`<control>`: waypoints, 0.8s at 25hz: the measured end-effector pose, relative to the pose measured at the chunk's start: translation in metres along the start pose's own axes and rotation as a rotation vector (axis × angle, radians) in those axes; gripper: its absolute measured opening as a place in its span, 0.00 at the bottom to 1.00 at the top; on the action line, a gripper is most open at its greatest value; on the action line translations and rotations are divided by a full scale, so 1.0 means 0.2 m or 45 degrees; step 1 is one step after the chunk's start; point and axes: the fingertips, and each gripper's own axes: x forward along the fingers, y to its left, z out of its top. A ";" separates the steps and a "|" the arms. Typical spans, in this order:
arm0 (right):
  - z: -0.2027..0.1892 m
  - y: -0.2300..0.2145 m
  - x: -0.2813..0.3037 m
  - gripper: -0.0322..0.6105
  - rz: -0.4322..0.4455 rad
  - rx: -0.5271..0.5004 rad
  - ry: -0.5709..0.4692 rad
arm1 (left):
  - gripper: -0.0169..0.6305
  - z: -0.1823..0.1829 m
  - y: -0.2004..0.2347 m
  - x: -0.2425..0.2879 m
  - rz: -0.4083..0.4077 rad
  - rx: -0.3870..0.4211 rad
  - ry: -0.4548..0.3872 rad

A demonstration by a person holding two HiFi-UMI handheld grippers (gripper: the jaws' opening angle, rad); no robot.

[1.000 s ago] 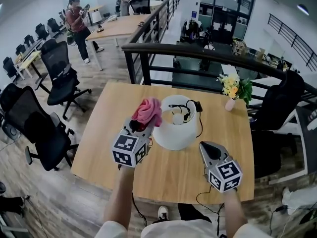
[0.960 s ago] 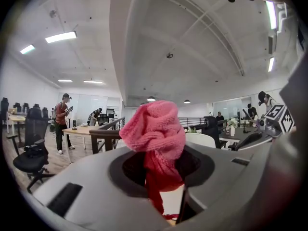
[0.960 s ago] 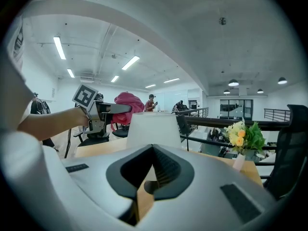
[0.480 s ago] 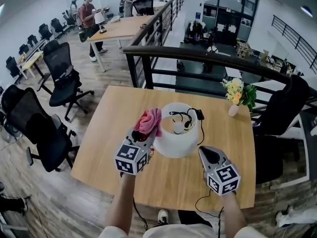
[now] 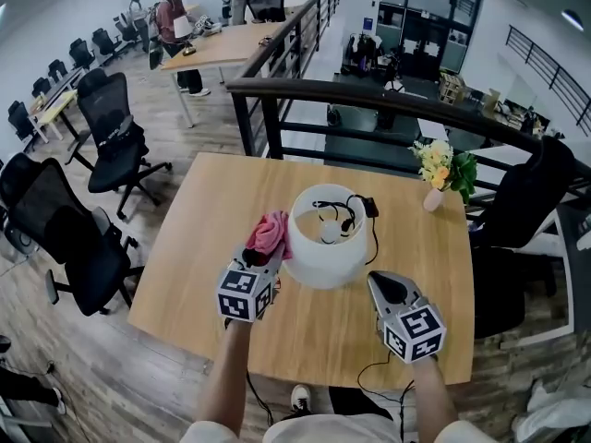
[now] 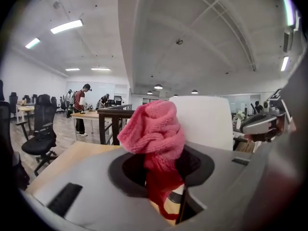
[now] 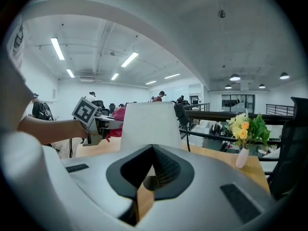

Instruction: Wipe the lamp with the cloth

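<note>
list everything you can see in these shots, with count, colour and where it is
table: one, light wood, centre
lamp: one, white shade, mid-table
cord: one, black, in the lamp's open top and down its right side
cloth: one, pink, at the lamp's left side
flower vase: one, pale with yellow flowers, table's far right corner
office chairs: three near, black, two left, one right
railing: one, black, behind the table
people: about three, far left by a distant desk
left tool: one, grey, shut on the cloth
right tool: one, grey, shut, empty, right of the lamp
</note>
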 end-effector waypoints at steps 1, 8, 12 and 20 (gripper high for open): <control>-0.01 0.00 0.00 0.07 -0.001 0.001 0.004 | 0.28 -0.03 0.01 0.00 0.006 -0.005 0.016; -0.03 0.01 -0.02 0.07 -0.005 0.000 0.013 | 0.28 -0.25 0.06 0.04 0.013 -0.089 0.110; -0.01 0.01 -0.03 0.07 -0.011 -0.003 0.011 | 0.28 -0.33 0.08 0.05 0.026 -0.099 0.161; 0.04 0.06 -0.09 0.07 -0.034 -0.019 -0.015 | 0.28 -0.23 0.07 -0.06 0.060 -0.029 0.116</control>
